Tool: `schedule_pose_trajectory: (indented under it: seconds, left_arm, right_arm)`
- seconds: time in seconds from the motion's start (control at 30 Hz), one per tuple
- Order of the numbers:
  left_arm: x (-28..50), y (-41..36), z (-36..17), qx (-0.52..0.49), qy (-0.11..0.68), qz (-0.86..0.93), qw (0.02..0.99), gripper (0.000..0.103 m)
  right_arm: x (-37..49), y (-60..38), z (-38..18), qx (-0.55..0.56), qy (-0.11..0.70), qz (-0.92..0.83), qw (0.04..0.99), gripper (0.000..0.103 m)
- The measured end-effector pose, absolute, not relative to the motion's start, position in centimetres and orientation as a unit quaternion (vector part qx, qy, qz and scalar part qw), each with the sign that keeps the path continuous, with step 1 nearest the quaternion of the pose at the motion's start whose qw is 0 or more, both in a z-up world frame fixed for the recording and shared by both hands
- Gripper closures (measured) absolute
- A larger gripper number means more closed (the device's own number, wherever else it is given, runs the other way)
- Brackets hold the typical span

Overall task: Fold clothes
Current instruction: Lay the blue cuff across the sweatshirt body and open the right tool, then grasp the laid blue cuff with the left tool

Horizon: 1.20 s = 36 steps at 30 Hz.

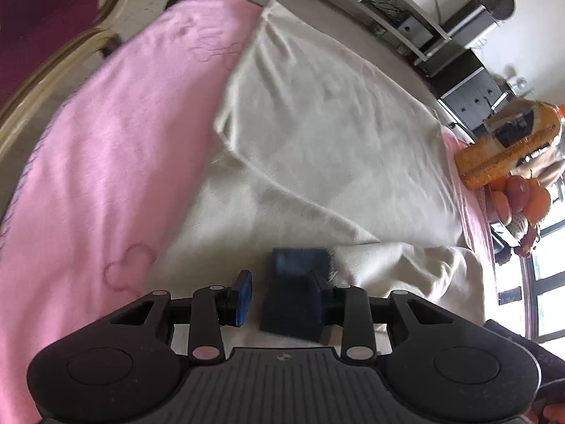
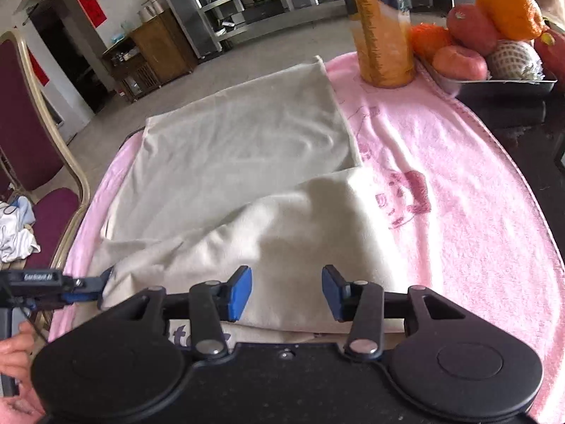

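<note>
**foldfan:** so the garment (image 2: 243, 162) is plain cream, off-white, no print on the outside. There's a bit of purple lettering on a white patch (image 2: 197, 335) at the near edge though.

**lintroller:** yep, and it lies on a pink towel (image 2: 459, 190) with darker pink cartoon outlines, plus a mouse-head outline (image 1: 130, 265) in the left wrist view. The edge looks stitched in a greyish purple.

**foldfan:** gripper pads (image 2: 240, 293) are bright blue on black arms. The thing by the left gripper's right pad (image 1: 296, 293) reads dark navy, blurry.

**lintroller:** the bottle (image 2: 383, 24) is orange-yellow. The fruit (image 2: 494, 24) is orange and red, one in white netting, on a dark tray (image 2: 501, 86). The chair (image 2: 28, 116) is maroon with a gold frame.
</note>
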State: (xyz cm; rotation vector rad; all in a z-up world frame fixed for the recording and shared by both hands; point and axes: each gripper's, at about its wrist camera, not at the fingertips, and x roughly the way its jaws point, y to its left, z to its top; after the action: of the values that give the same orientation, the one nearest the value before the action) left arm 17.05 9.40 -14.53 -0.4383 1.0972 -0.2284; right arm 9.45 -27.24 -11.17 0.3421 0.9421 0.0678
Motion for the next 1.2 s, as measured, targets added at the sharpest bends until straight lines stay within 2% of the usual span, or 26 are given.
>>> schedule_pose_trajectory:
  seconds: [0.1, 0.17, 0.33, 0.37, 0.4, 0.43, 0.47, 0.57, 0.7, 0.97, 1.07, 1.13, 1.17, 1.2]
  left_arm:
    - [17.0, 8.4, -14.7, -0.18, 0.519, -0.121, 0.827, 0.082]
    - [16.4, 7.9, -14.0, -0.161, 0.503, -0.122, 0.84, 0.099]
    - [11.6, 6.1, -8.3, -0.042, 0.33, -0.14, 0.932, 0.1]
    - [11.0, 5.8, -8.1, -0.011, 0.325, -0.139, 0.935, 0.097]
    - [10.6, 5.5, -8.5, 0.025, 0.338, -0.13, 0.932, 0.084]
    - [10.6, 5.5, -9.1, 0.043, 0.361, -0.119, 0.924, 0.079]
    - [11.0, 5.9, -10.2, 0.041, 0.397, -0.105, 0.911, 0.068]
    - [12.5, 9.2, -11.5, -0.044, 0.453, -0.076, 0.887, 0.068]
    - [14.0, 12.9, -11.3, -0.177, 0.455, -0.08, 0.869, 0.059]
    - [18.9, 11.4, -15.6, -0.26, 0.518, -0.131, 0.804, 0.059]
    - [19.4, 11.5, -16.4, -0.288, 0.508, -0.147, 0.799, 0.06]
    - [19.3, 11.5, -16.1, -0.296, 0.485, -0.164, 0.807, 0.071]
    - [19.2, 11.5, -16.0, -0.3, 0.473, -0.172, 0.811, 0.09]
    - [19.0, 11.3, -15.5, -0.293, 0.458, -0.178, 0.82, 0.099]
  right_arm:
    - [9.8, -26.7, -12.1, 0.151, 0.471, 0.016, 0.869, 0.063]
    - [10.0, -26.7, -12.5, 0.153, 0.476, 0.004, 0.866, 0.063]
    - [10.0, -27.3, -12.5, 0.175, 0.453, -0.008, 0.874, 0.063]
    - [10.0, -27.5, -12.6, 0.175, 0.452, -0.009, 0.874, 0.063]
    - [10.0, -27.6, -12.7, 0.175, 0.454, -0.009, 0.874, 0.063]
    - [10.0, -27.7, -12.8, 0.177, 0.456, -0.01, 0.872, 0.063]
    - [10.1, -27.9, -13.0, 0.179, 0.459, -0.011, 0.87, 0.063]
    - [10.1, -28.3, -12.9, 0.191, 0.458, -0.008, 0.868, 0.062]
    - [9.8, -28.1, -12.5, 0.191, 0.449, 0.001, 0.873, 0.061]
    - [10.1, -27.9, -12.9, 0.196, 0.454, -0.002, 0.869, 0.061]
    - [10.2, -27.7, -13.1, 0.192, 0.457, -0.005, 0.868, 0.061]
    - [10.3, -27.6, -13.2, 0.189, 0.458, -0.005, 0.868, 0.061]
    - [10.3, -27.5, -13.2, 0.187, 0.459, -0.005, 0.869, 0.061]
    - [10.3, -27.5, -13.3, 0.185, 0.46, -0.005, 0.869, 0.061]
